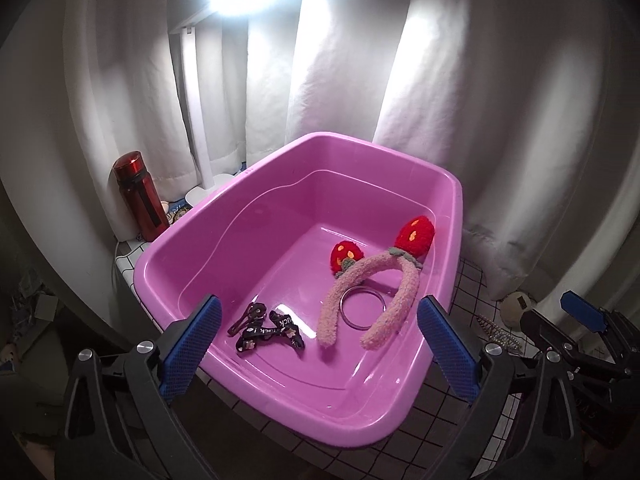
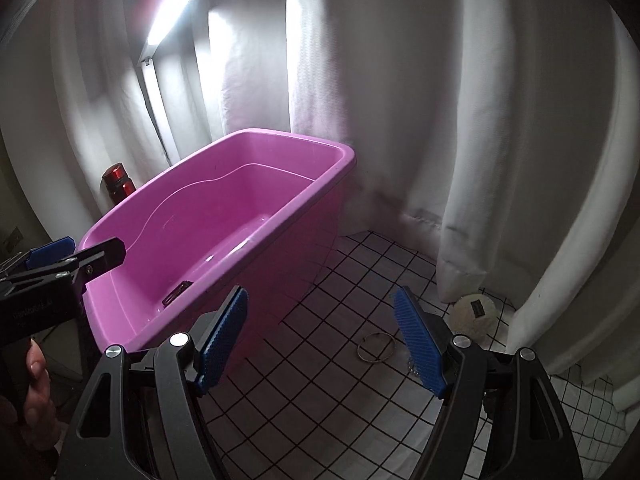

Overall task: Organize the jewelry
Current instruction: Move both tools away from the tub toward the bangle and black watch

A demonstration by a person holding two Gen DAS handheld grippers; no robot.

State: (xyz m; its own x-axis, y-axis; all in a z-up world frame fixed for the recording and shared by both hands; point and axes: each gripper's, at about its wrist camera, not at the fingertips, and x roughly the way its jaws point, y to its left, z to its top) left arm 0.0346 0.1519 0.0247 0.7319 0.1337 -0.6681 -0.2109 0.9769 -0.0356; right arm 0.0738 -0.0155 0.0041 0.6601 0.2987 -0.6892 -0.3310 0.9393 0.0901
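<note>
Fuzzy pink headband (image 1: pixel 372 280) with red strawberries, in purple tub (image 1: pixel 256 184), left tongs (image 1: pixel 320 344) apart, right tongs (image 2: pixel 320 338) apart

The tub (image 1: pixel 224 216) is pink-purple; in it lie a pale pink fuzzy headband (image 1: pixel 404 292) with red strawberry puffs spotted orange, a silver bangle (image 1: pixel 362 307) and black printed hair clips (image 1: pixel 266 326). The desk (image 2: pixel 340 280) is white with a black grid, the curtain (image 1: pixel 500 120) white, the bottle (image 1: pixel 140 196) red.
</note>
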